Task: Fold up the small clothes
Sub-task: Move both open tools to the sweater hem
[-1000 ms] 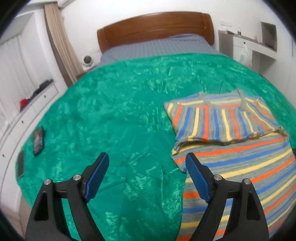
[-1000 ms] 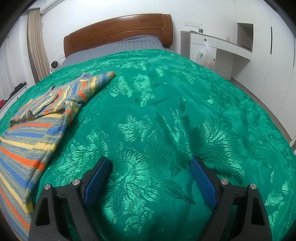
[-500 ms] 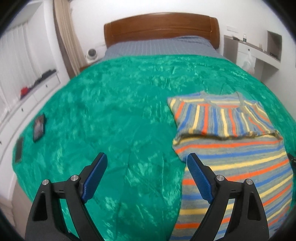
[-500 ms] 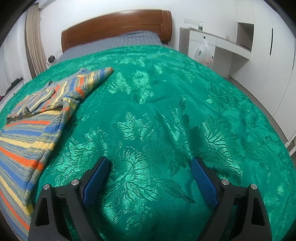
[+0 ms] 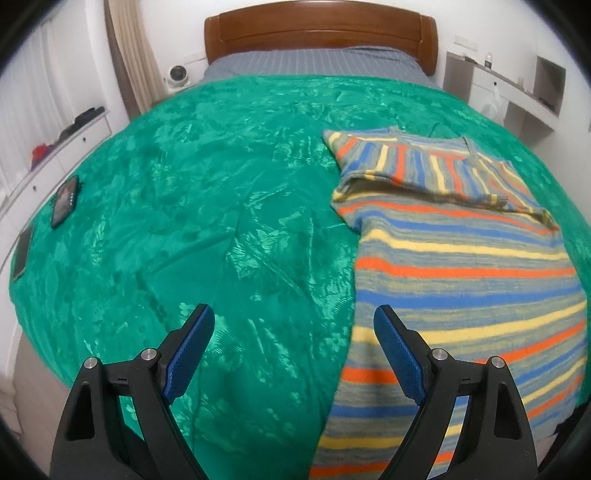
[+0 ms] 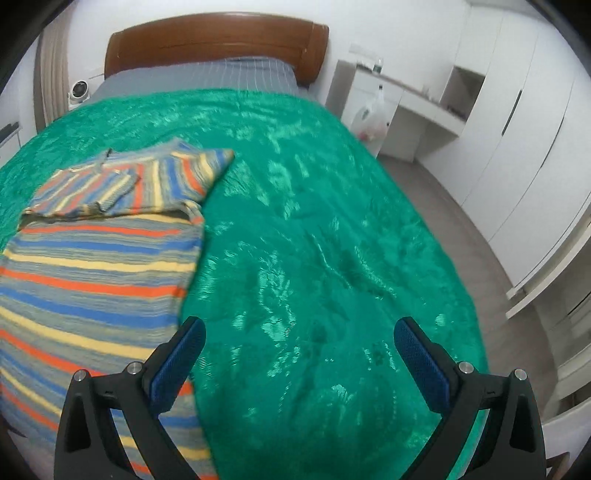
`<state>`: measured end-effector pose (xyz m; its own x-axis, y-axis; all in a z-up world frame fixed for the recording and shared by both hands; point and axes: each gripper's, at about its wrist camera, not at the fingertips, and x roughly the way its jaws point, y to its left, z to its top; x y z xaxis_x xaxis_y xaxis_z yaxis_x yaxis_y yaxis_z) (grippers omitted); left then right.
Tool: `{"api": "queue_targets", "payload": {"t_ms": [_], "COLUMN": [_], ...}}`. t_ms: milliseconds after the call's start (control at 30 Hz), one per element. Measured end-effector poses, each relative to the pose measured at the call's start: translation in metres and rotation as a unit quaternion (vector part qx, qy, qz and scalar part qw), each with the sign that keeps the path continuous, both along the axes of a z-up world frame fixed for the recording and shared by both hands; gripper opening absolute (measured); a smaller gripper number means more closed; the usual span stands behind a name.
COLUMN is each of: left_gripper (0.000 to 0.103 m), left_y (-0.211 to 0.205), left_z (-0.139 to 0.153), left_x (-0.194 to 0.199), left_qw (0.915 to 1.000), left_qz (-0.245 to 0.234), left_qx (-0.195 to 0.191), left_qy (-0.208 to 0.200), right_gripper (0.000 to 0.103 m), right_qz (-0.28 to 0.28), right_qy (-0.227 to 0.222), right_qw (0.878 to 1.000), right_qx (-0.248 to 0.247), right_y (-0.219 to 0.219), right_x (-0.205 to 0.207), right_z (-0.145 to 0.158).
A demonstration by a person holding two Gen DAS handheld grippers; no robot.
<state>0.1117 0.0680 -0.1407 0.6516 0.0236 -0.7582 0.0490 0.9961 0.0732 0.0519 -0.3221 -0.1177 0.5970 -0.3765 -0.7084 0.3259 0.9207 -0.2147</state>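
A striped sweater [image 5: 461, 266] in orange, blue, yellow and grey lies flat on the green bedspread [image 5: 221, 206], its sleeves folded across the chest at the far end. My left gripper [image 5: 294, 332] is open and empty above the bedspread, its right finger over the sweater's left edge. The sweater also shows in the right wrist view [image 6: 96, 258] at the left. My right gripper [image 6: 298, 345] is open and empty above the bedspread [image 6: 314, 240], its left finger over the sweater's right edge.
Two dark phones or tablets [image 5: 65, 201] lie near the bed's left edge. A wooden headboard [image 5: 317, 33] stands at the far end. A white desk [image 6: 410, 107] and wardrobes [image 6: 524, 129] line the right wall, with floor beside the bed.
Both grippers have risen and pulled back, so more of the bed and sweater shows. The right gripper has swung right, toward the bed's edge and floor. Both stay open.
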Motion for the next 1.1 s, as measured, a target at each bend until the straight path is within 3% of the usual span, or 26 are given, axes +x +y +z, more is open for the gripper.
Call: {"api": "queue_targets", "payload": {"t_ms": [400,1100], "left_gripper": [0.091,0.092], "left_y": [0.004,0.007], "left_z": [0.004,-0.016], "left_x": [-0.007,-0.012], "left_qw": [1.0,0.9996], "left_qz": [0.007,0.007], "left_qx": [-0.005,0.0], "left_qy": [-0.002,0.027], "right_gripper": [0.101,0.101], "right_qz": [0.015,0.023], "right_qy": [-0.016,0.003], "right_qw": [0.997,0.997], "right_qx": [-0.071,-0.078], "right_y": [0.034,0.042], "right_x": [-0.014,-0.016], "right_z": [0.025,0.025]}}
